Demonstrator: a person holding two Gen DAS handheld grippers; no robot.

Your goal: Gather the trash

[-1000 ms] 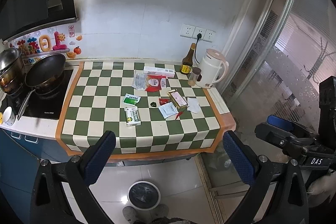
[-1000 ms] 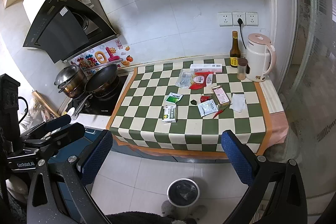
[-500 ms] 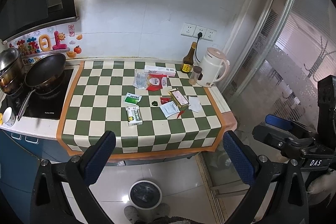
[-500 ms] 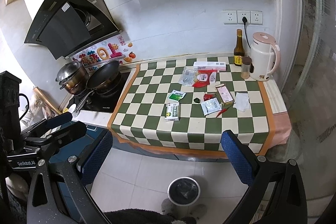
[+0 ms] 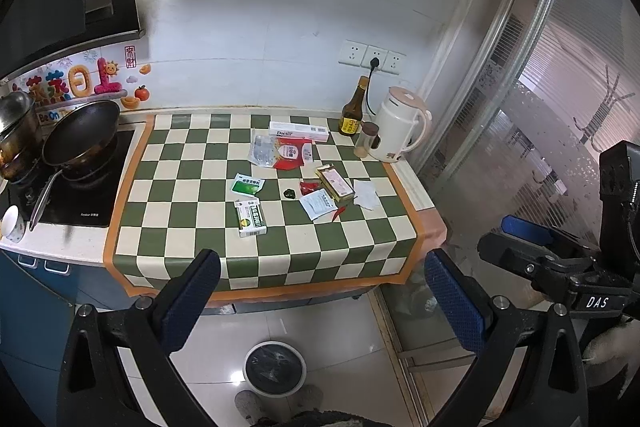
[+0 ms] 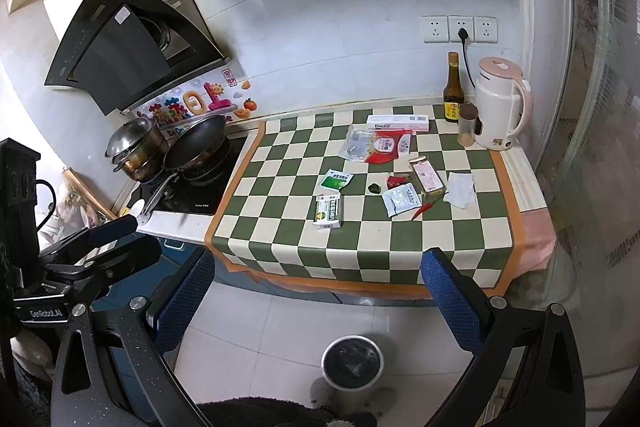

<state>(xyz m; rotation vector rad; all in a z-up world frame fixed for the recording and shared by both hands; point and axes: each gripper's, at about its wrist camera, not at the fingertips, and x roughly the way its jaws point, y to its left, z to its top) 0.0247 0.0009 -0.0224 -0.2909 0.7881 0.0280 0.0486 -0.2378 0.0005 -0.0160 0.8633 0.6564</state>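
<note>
I'm holding my left gripper (image 5: 320, 303) and right gripper (image 6: 318, 301) spread wide and empty, well back from the checkered counter (image 5: 192, 223) where wrappers (image 5: 318, 203) and boxes (image 5: 250, 217) are lying.

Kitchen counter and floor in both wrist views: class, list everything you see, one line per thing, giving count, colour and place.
checked cloth: 1, green and cream, orange border, over counter
medicine box: 1, white-green, cloth front
green sachet: 1, behind that box
white sachet: 1, cloth right
toothpaste box: 1, white, cloth rear
red packet: 1, before toothpaste box
paper scrap: 1, white, right edge
kettle: 1, white-pink, rear right
bottle: 1, brown, beside kettle
frying pan: 1, black, on hob
trash bin: 1, white, dark liner, on floor
left tool: open, empty
right tool: open, empty
</note>
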